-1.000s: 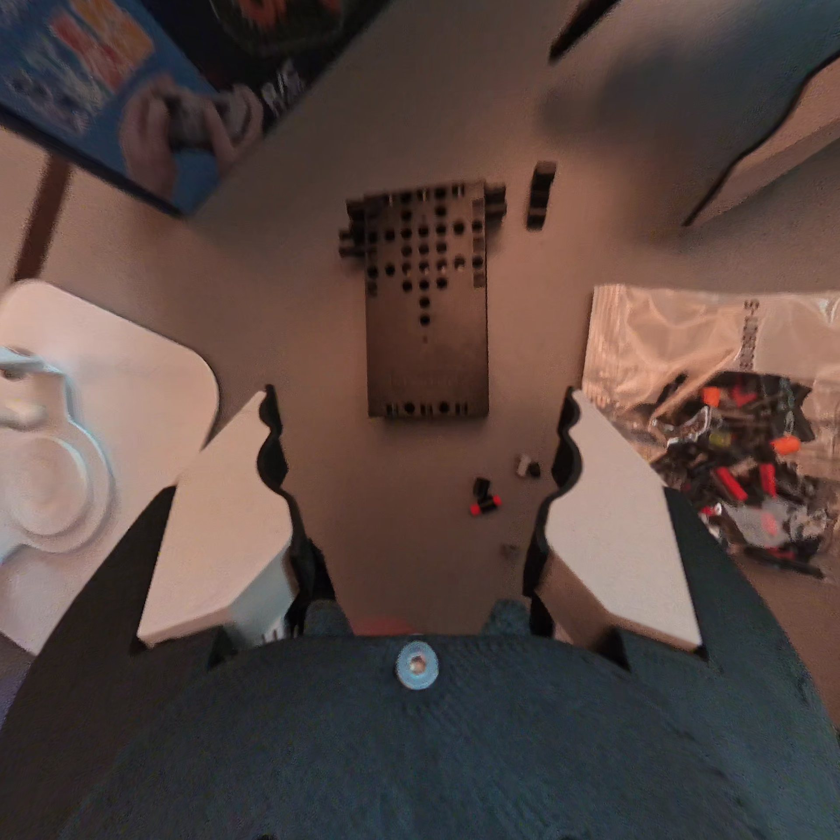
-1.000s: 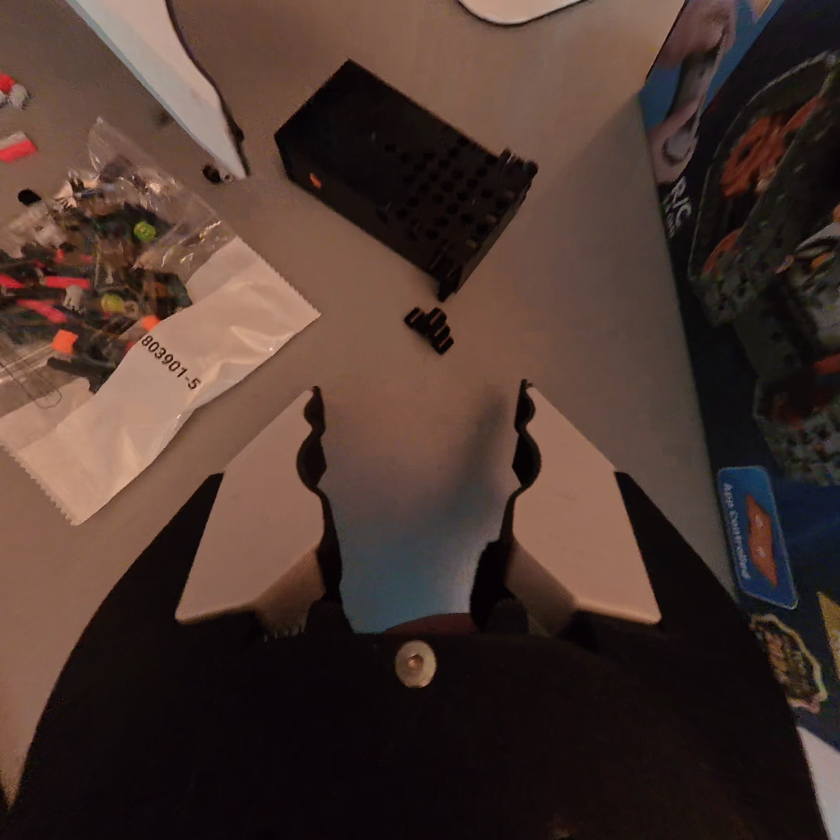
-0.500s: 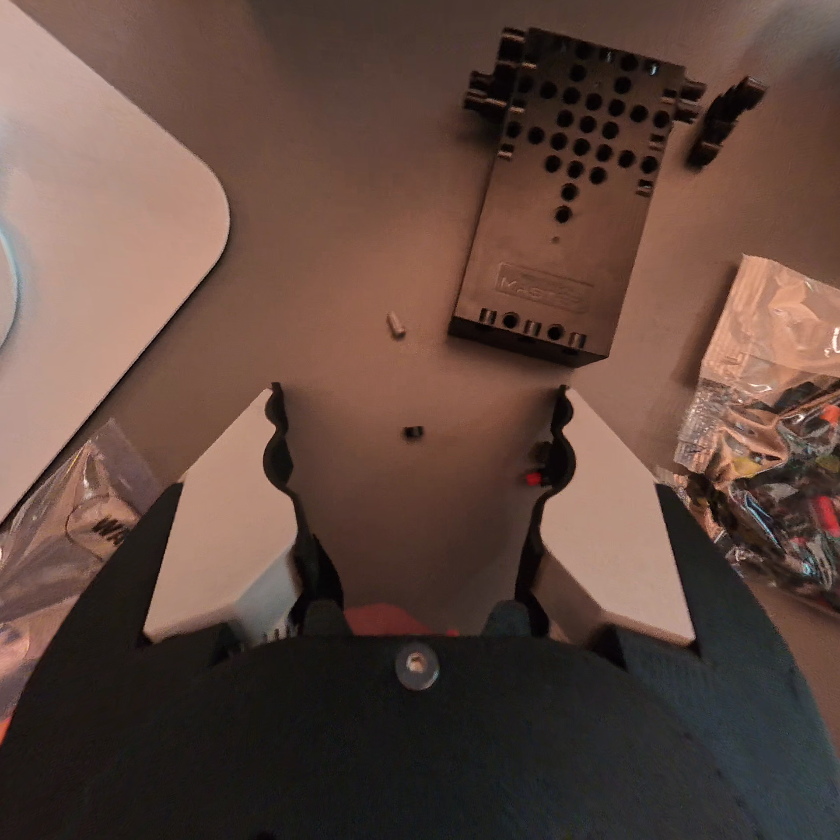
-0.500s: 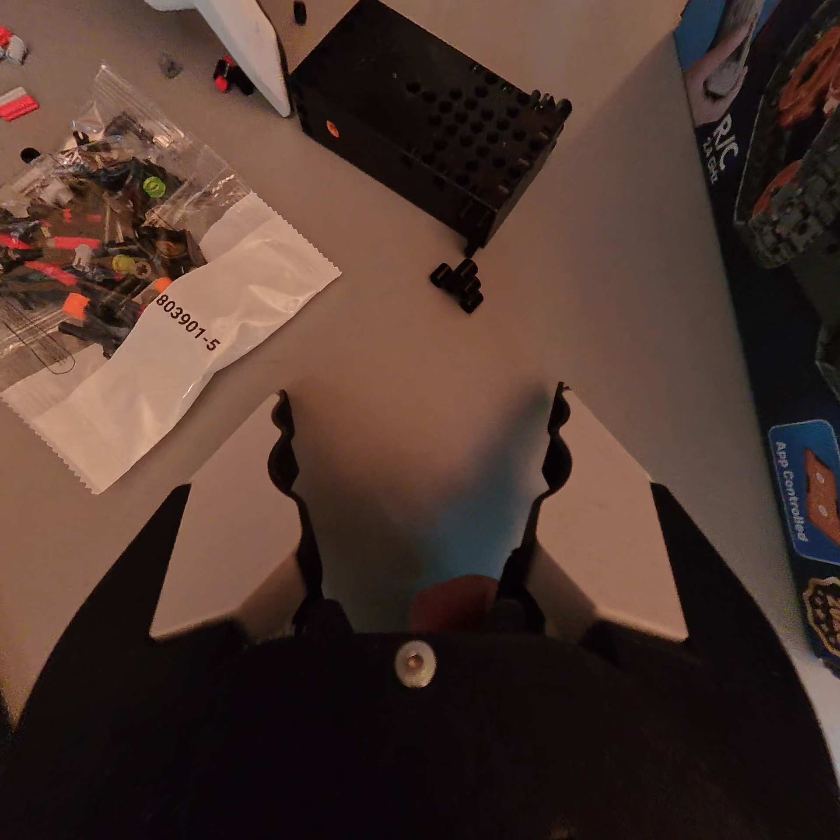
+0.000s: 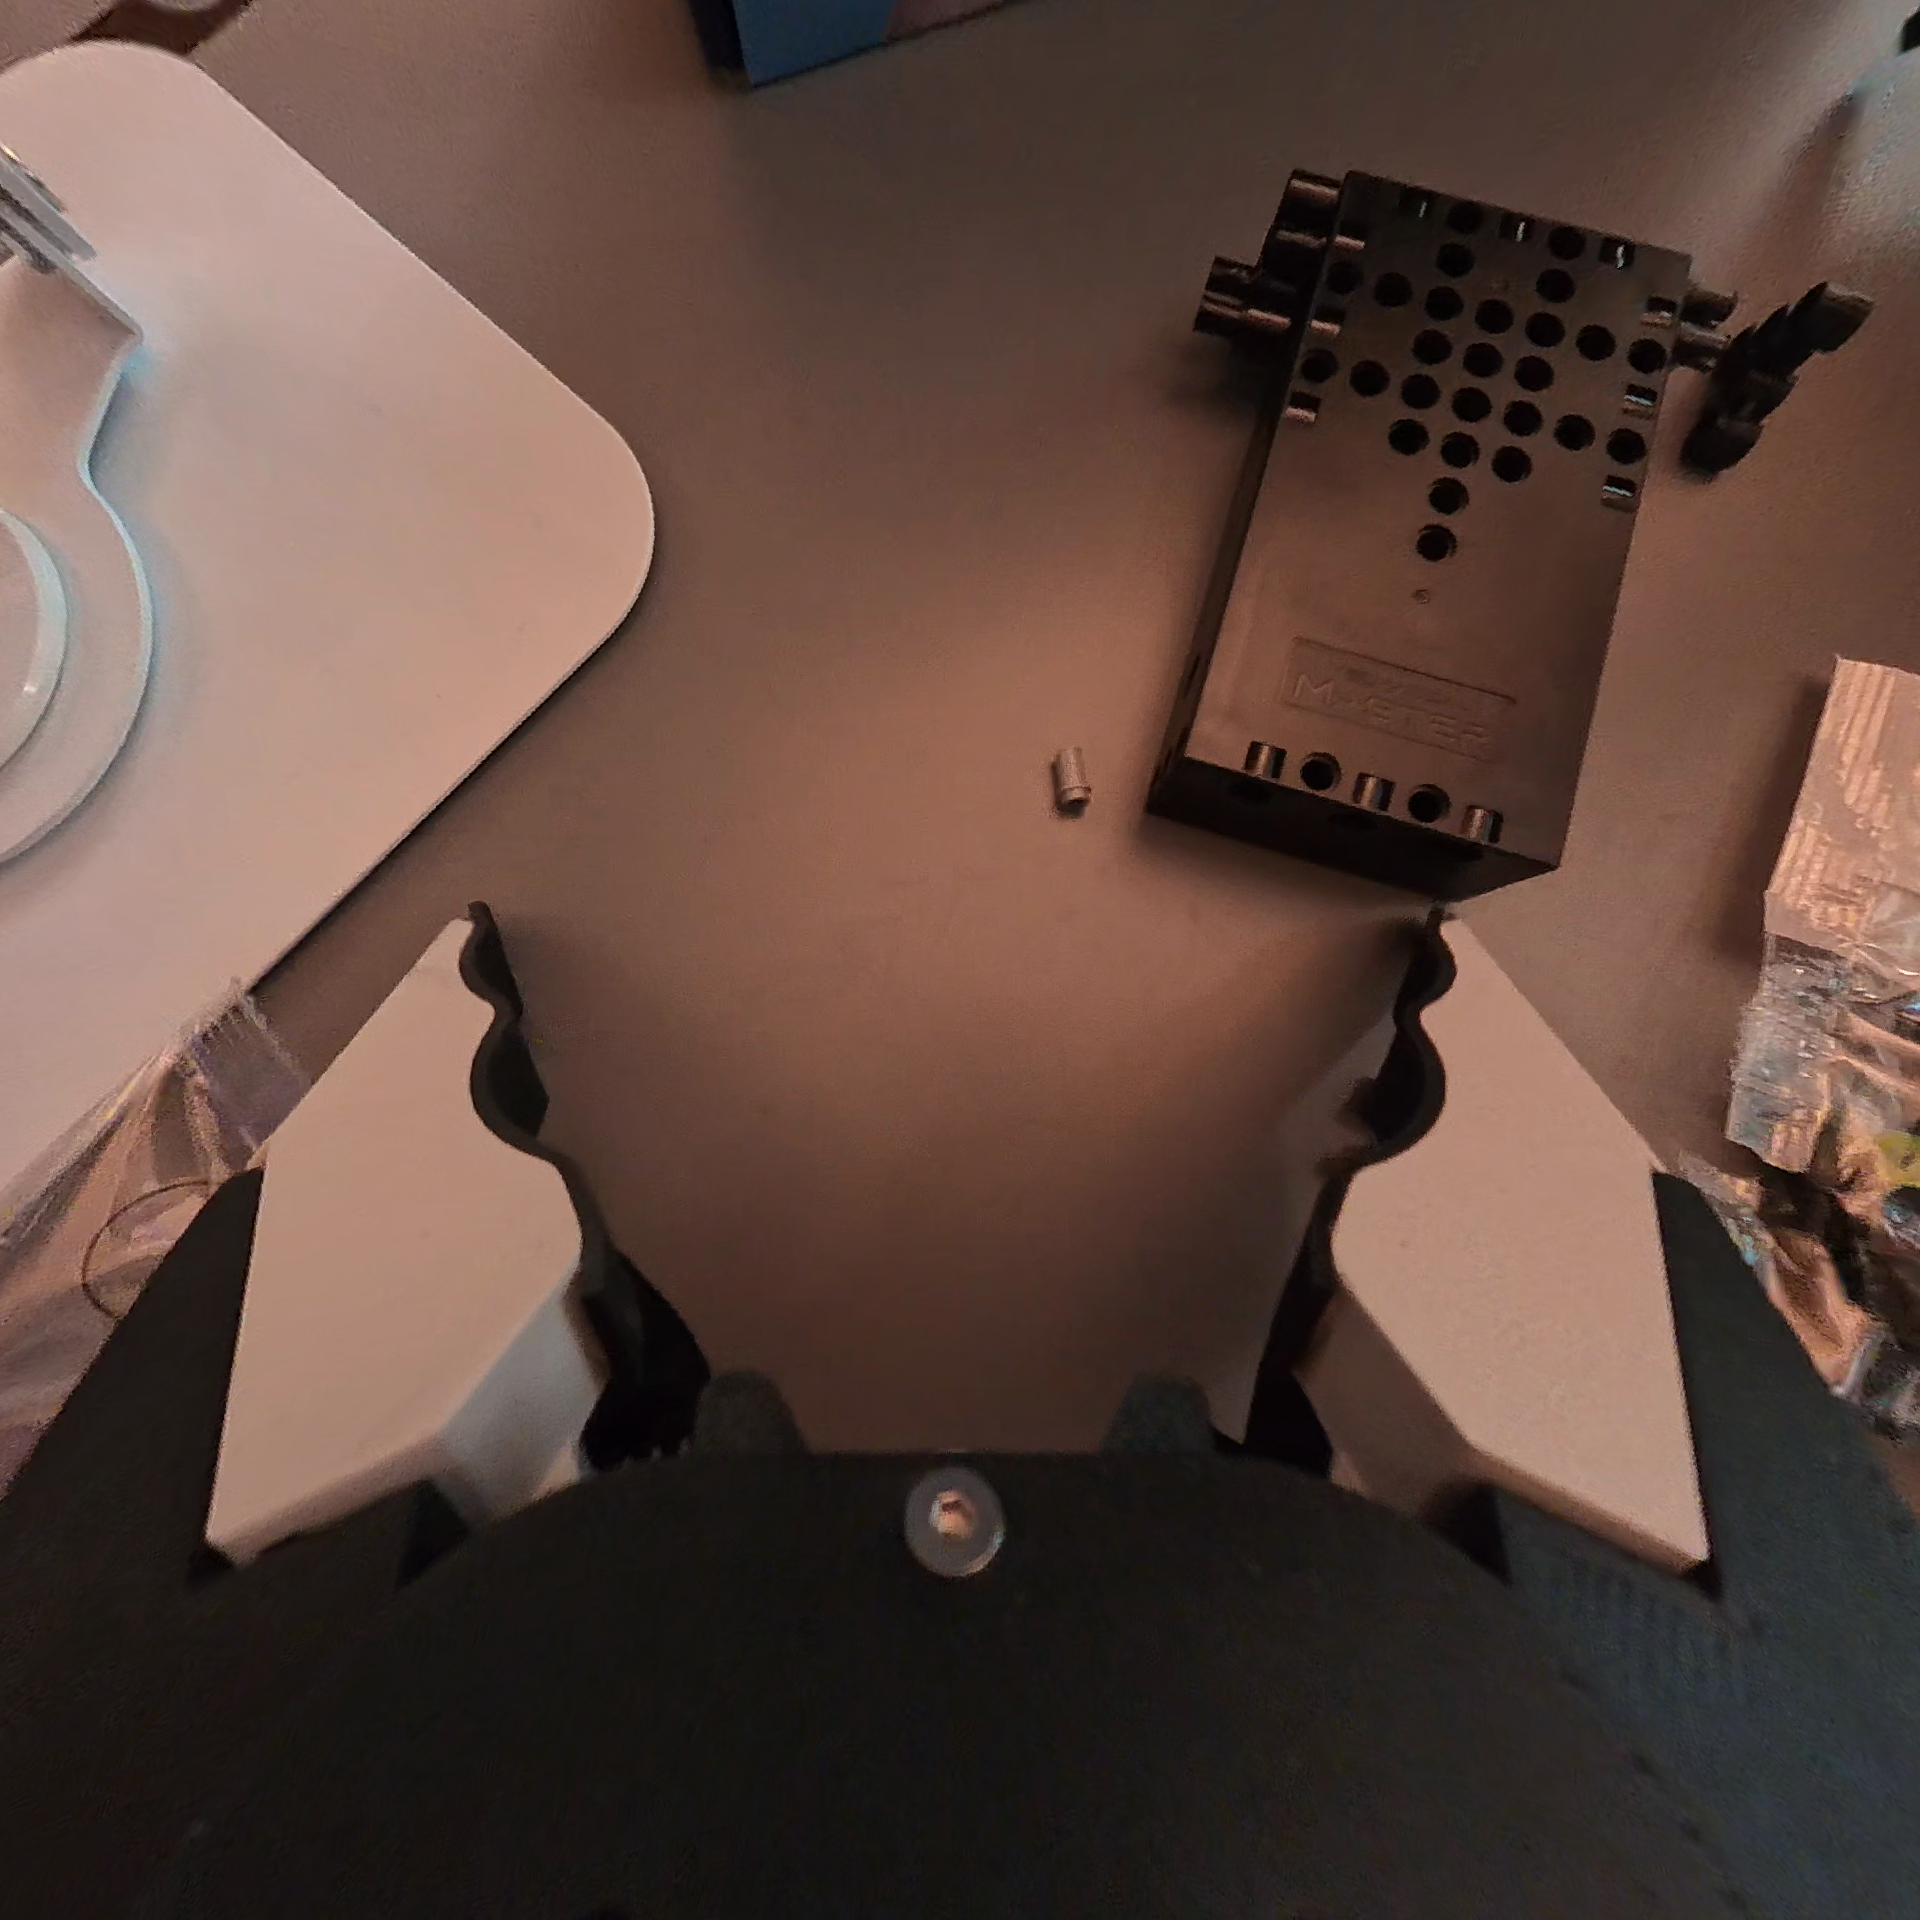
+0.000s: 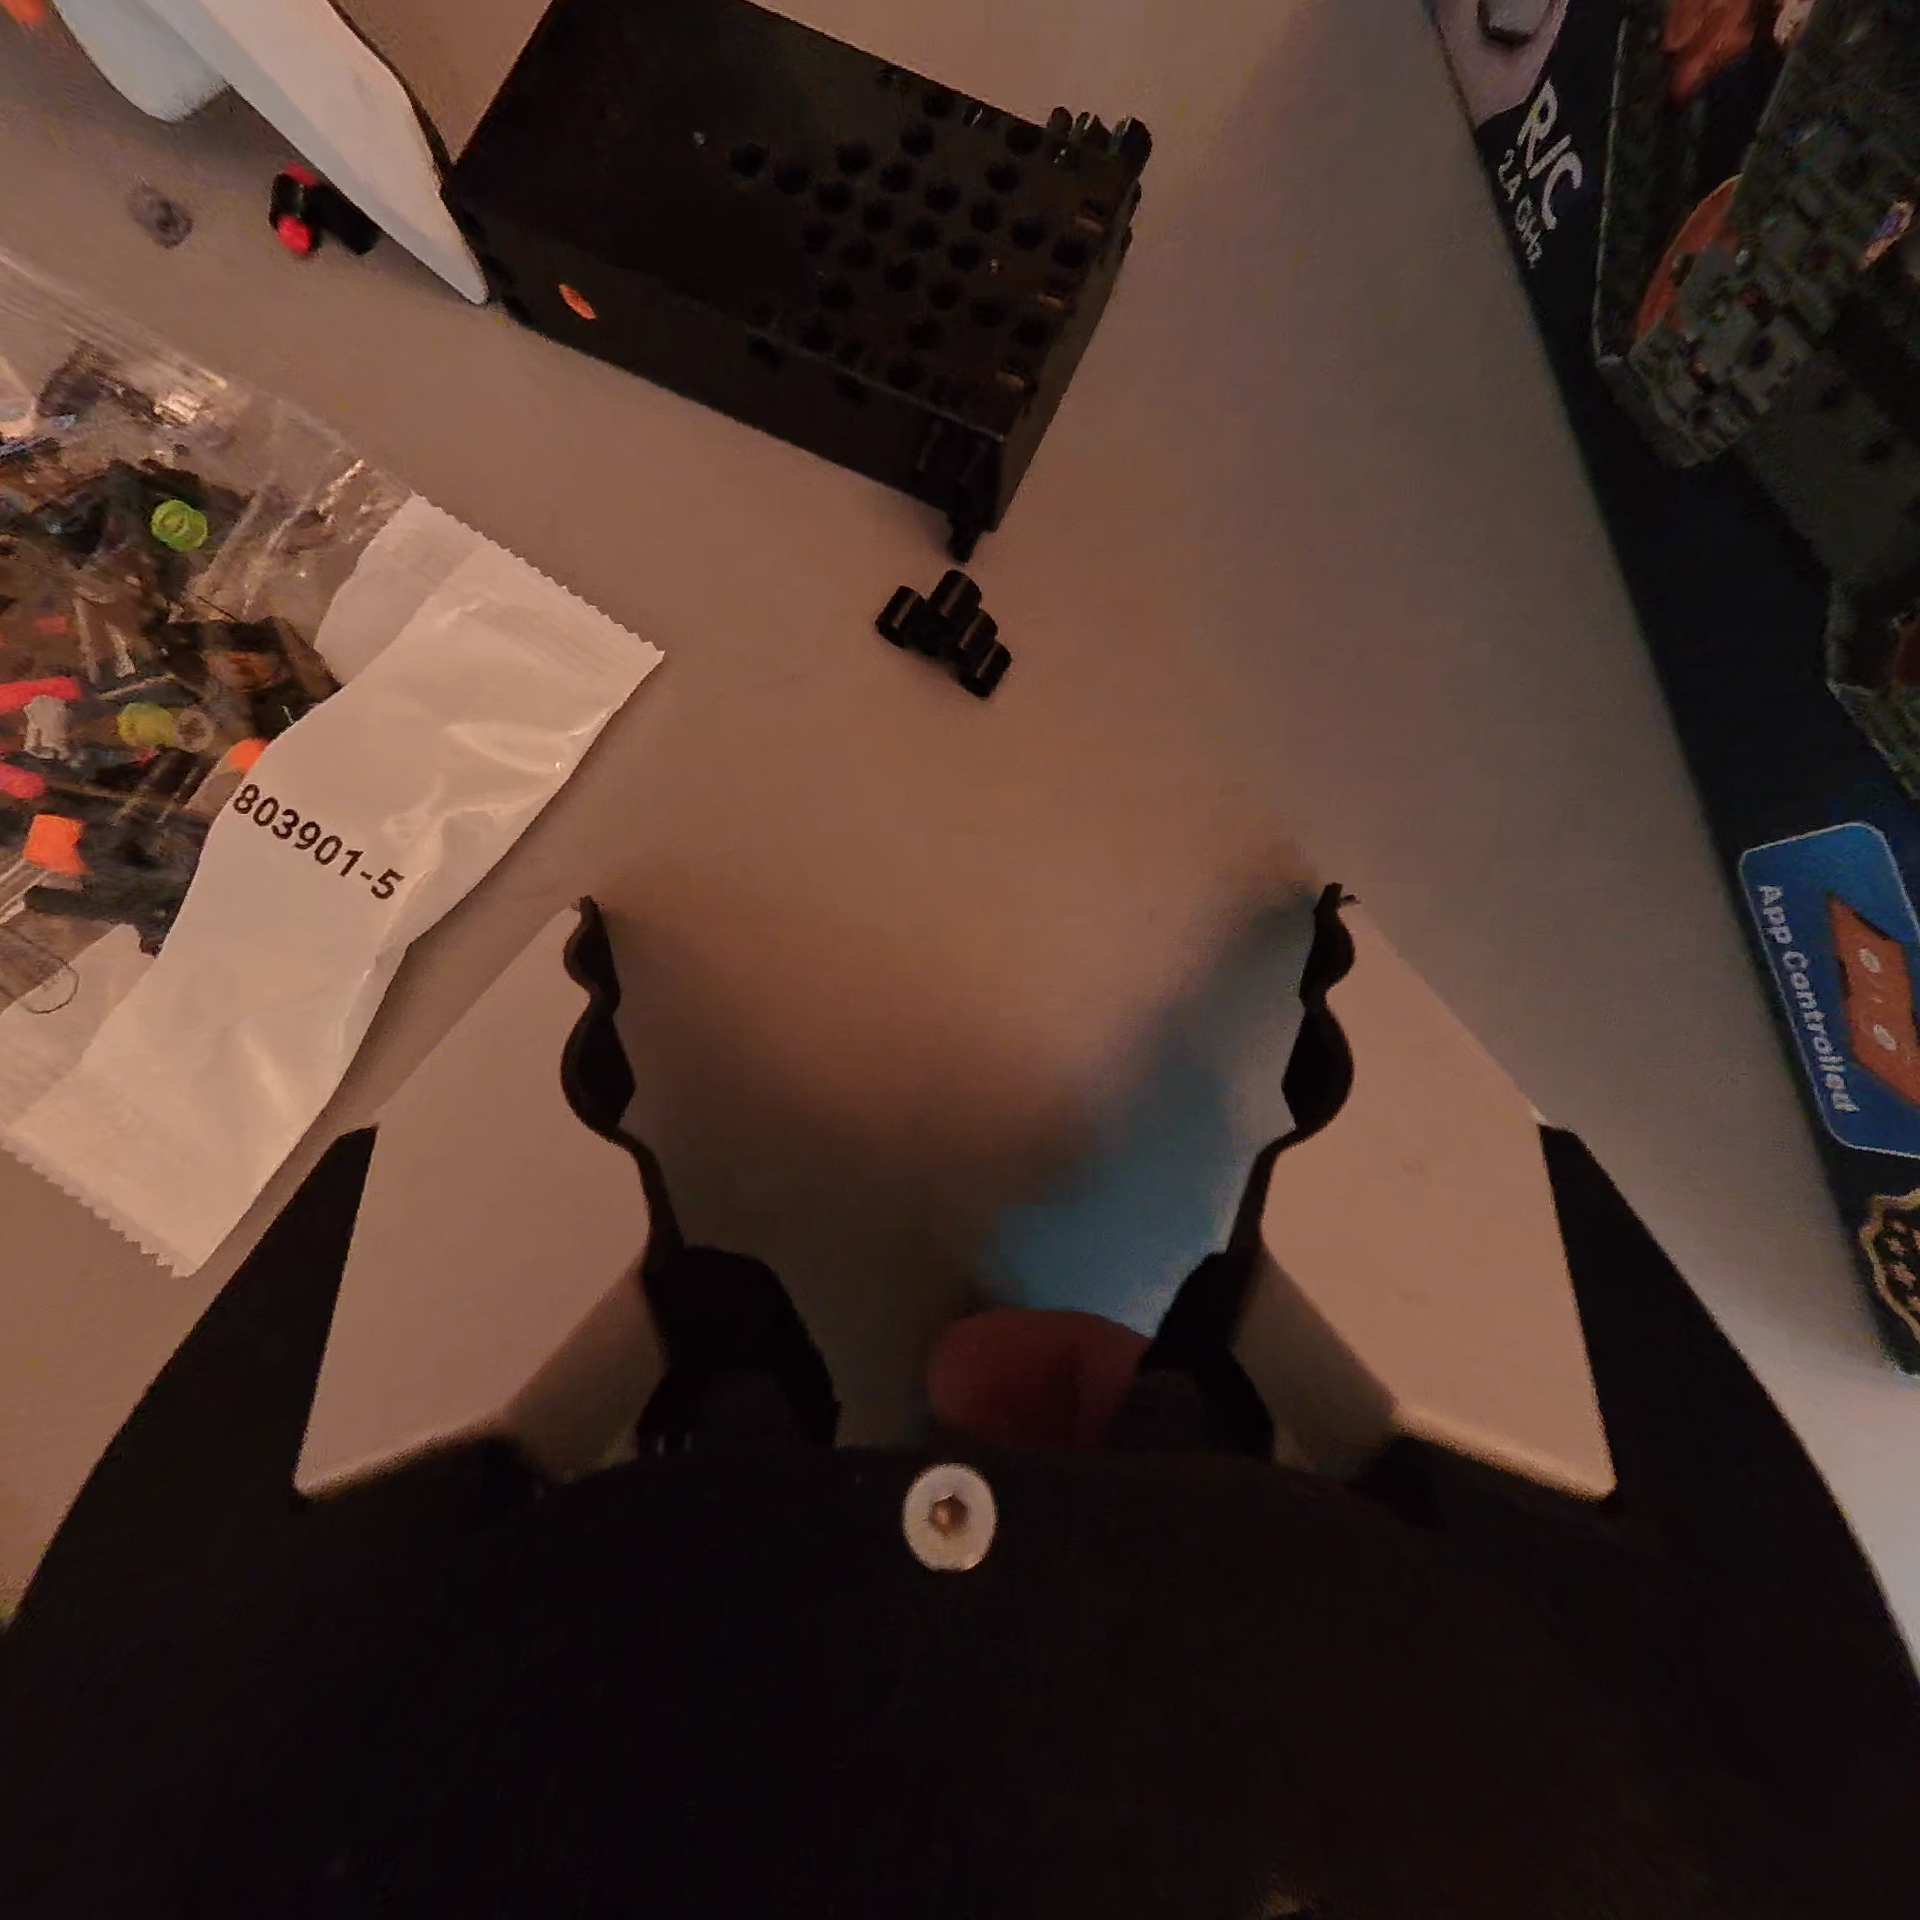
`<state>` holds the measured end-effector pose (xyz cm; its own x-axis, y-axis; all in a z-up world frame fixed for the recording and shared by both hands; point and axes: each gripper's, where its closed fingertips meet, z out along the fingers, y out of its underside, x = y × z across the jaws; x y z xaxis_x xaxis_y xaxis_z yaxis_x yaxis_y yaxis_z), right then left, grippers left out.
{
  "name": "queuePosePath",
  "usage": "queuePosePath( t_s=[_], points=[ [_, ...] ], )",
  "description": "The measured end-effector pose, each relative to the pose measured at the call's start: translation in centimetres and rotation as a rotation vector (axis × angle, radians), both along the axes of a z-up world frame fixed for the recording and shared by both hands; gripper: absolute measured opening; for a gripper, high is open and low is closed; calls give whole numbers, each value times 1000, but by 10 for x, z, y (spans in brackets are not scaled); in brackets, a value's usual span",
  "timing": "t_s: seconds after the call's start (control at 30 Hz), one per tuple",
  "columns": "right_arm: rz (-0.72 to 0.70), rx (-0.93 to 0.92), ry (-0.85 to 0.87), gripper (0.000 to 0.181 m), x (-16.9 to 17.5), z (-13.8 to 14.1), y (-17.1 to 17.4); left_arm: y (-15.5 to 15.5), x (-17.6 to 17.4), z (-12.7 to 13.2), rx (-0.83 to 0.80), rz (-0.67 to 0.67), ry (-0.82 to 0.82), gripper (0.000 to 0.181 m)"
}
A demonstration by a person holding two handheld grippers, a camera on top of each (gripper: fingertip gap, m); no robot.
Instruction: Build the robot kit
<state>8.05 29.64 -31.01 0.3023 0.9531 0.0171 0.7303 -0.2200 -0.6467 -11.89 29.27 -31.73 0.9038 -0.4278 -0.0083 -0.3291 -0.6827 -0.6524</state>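
Jaws spread wide on our left gripper (image 5: 951, 925), holding nothing, its right tip just beside near corner of black box (image 5: 1423, 540); grey pin (image 5: 1070, 779) ahead on desk (image 5: 883, 416). Our right gripper (image 6: 961, 904) gapes empty too, black connector (image 6: 948, 632) ahead, parts bag (image 6: 312, 790) off left.

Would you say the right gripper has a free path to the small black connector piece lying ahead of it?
Probably yes: the right gripper is open and empty, and only bare table lies between it and the small black connector piece.
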Motion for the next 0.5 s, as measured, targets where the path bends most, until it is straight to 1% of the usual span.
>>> queuePosePath(
  t_s=[0.07, 0.13, 0.23, 0.37, 0.5],
  points=[
    [16, 29, 8, 128, -1, 2, 0, 0, 0, 1, 38, 4, -17, 158],
    [20, 49, 14, 131, -1, 3, 3, -1, 0, 1, 38, 9, -17, 158],
    [30, 22, 14, 133, -3, 1, 6, -1, 0, 1, 38, 9, -17, 158],
    [27, -30, 11, 155, -4, -7, 17, -1, -1, 1, 38, 9, -17, 158],
    [3, -24, 33, 155, -6, -6, 19, -1, -1, 1, 38, 9, -17, 158]
  ],
)
